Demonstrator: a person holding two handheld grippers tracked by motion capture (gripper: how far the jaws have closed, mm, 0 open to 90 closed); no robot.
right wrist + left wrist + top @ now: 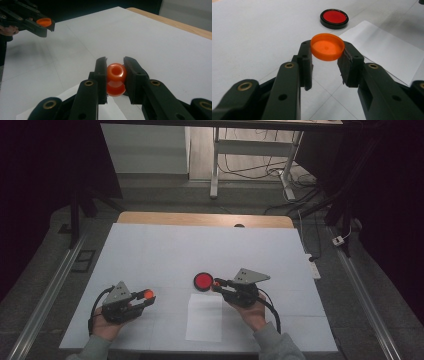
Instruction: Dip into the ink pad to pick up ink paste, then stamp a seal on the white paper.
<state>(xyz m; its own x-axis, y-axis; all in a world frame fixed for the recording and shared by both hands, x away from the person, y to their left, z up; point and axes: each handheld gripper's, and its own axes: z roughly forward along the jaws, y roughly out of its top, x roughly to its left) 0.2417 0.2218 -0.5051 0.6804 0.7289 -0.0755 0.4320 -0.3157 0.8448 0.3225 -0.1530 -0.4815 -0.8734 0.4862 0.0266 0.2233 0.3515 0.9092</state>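
**Two grippers, each holding a small orange piece**

A person sits at a table (150,245) with a white top. Each hand holds a black gripper.

The left gripper (325,56) has its two jaws closed on an orange cap (327,47). The cap is round and flat, like a tiny dish, and its open side faces up. The jaws squeeze it from both sides at their tips. The cap is up in the air, over the white table. In the high view this gripper (145,296) is near the left front of the table, and the cap (148,294) shows as an orange dot at its tip.

The right gripper (115,68) has its jaws closed on a small orange bottle (116,78). The jaws press on both sides of it. Its round open mouth points away from the gripper. In the high view this gripper (218,284) is near the middle of the table.

A round black lid with a red middle (203,281) lies flat on the table, just beside the tip of the right gripper. A sheet of white paper (204,317) lies on the table between the two hands, close to the front edge.

The two grippers are well apart and point toward each other.
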